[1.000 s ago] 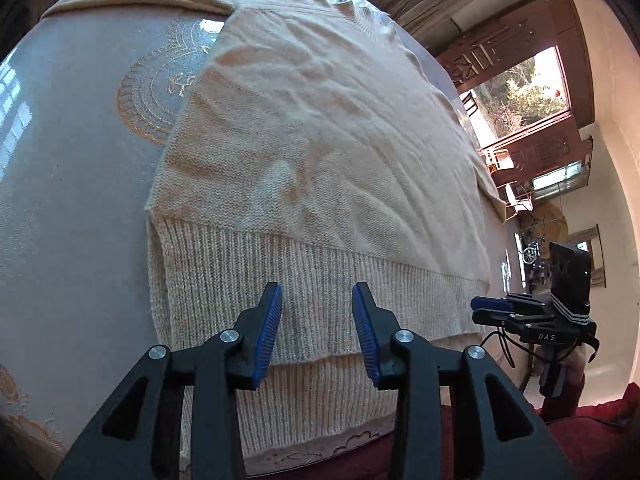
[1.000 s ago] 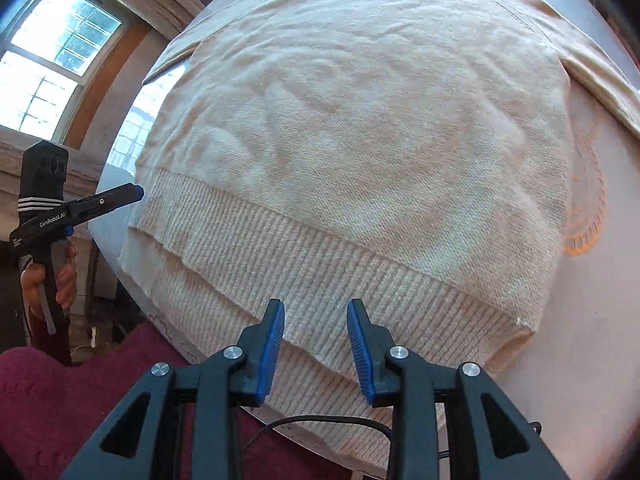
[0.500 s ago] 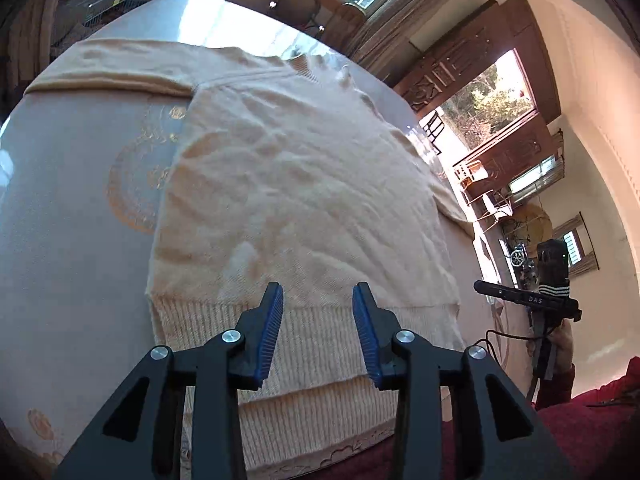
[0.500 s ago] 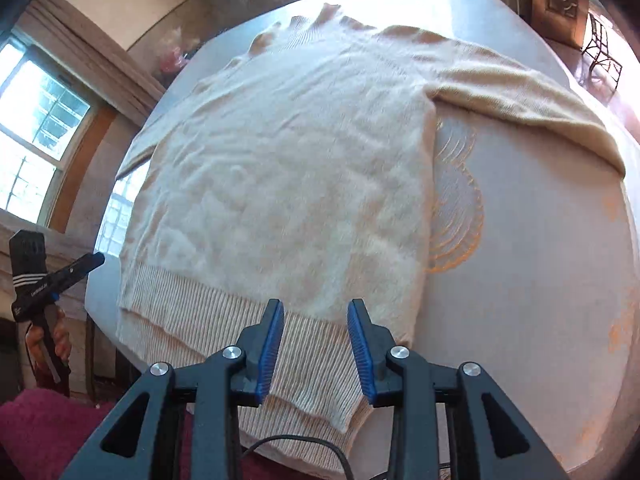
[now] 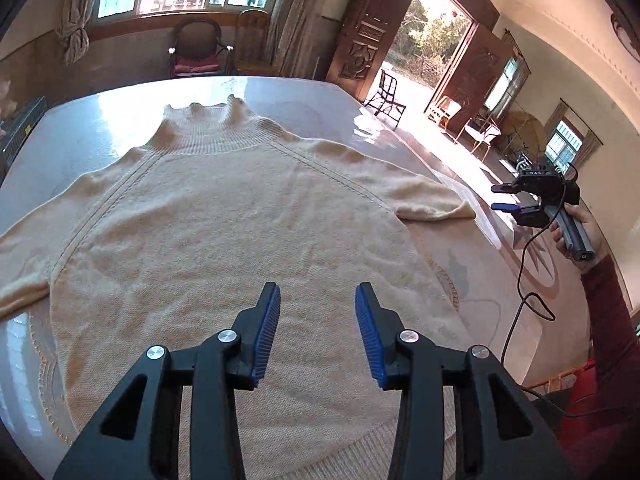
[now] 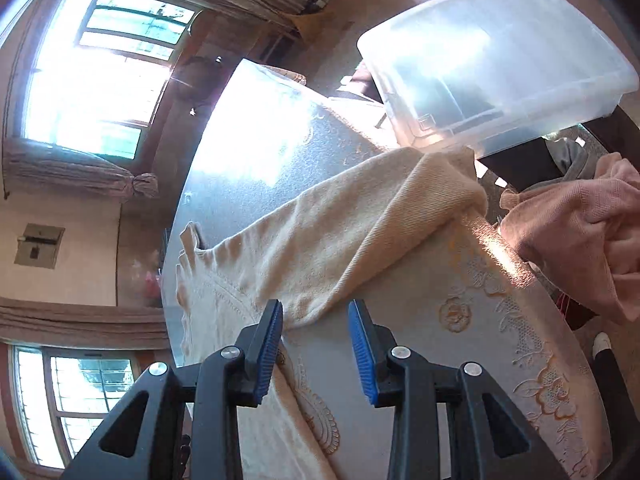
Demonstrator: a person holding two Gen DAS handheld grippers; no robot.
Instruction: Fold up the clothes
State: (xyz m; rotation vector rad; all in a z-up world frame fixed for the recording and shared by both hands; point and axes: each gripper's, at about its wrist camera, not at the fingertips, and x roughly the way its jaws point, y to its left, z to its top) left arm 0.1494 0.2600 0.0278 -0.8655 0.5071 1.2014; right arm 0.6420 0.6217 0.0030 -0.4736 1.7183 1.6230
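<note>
Over sweater (image 5: 224, 240): both grippers moved from hem toward sleeves, jaws narrowly parted, empty.

One marking reads — white letters "DAS" on the top of the black handheld right gripper (image 5: 505, 198), at about three o'clock in the left wrist view — nothing else legible.

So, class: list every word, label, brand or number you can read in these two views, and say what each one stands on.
"DAS": white letters on the black body of the right claw, seen from the left wrist view.
Nothing else is readable: the sweater, the clear plastic bin and the table show no text.
</note>
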